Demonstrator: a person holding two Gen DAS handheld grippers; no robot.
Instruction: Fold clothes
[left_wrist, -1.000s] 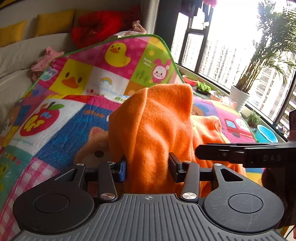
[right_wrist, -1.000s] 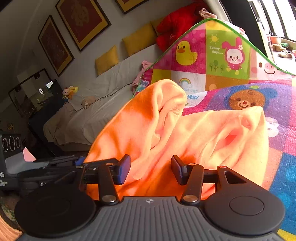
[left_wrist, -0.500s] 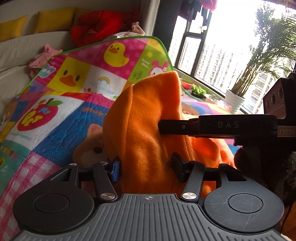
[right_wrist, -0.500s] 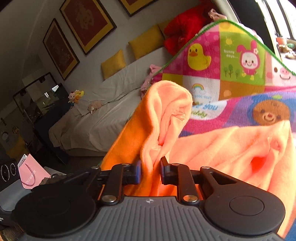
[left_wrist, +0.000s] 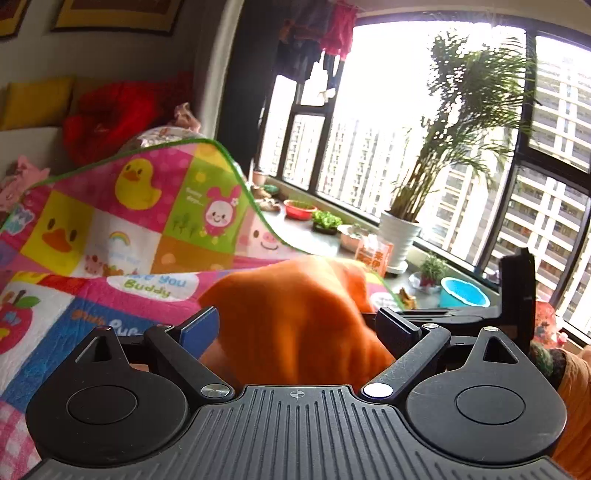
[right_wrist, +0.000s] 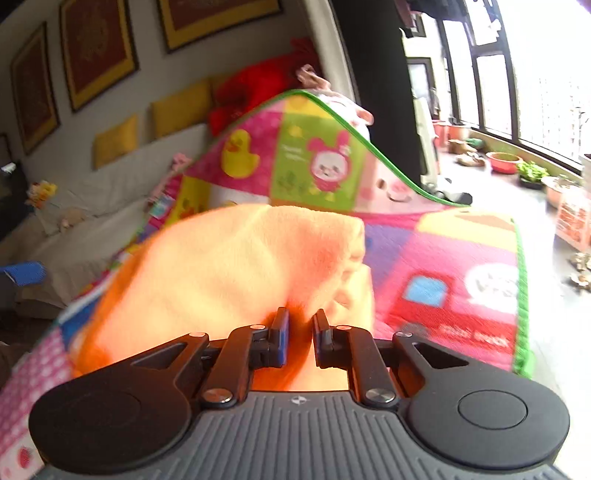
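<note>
An orange fleece garment (left_wrist: 295, 314) lies bunched on a colourful cartoon play mat (left_wrist: 122, 221). My left gripper (left_wrist: 299, 328) is open, its jaws wide apart on either side of the cloth without pinching it. My right gripper (right_wrist: 299, 332) is shut on a fold of the same orange garment (right_wrist: 240, 266) and holds it lifted above the mat (right_wrist: 443, 295). The right gripper's body shows at the right edge of the left wrist view (left_wrist: 517, 295). The blue pad of the left gripper shows at the left edge of the right wrist view (right_wrist: 22, 271).
The far end of the mat curls up against a white sofa (right_wrist: 110, 184) with yellow cushions and a red garment (left_wrist: 110, 114). A window sill holds a potted palm (left_wrist: 402, 236), bowls and a blue tub (left_wrist: 463, 293). The mat's green border (right_wrist: 522, 295) lies at the right.
My left gripper has opened and let go of the orange cloth. My right gripper has closed on a fold and swung it rightward; the garment sits lower and is blurred by motion.
</note>
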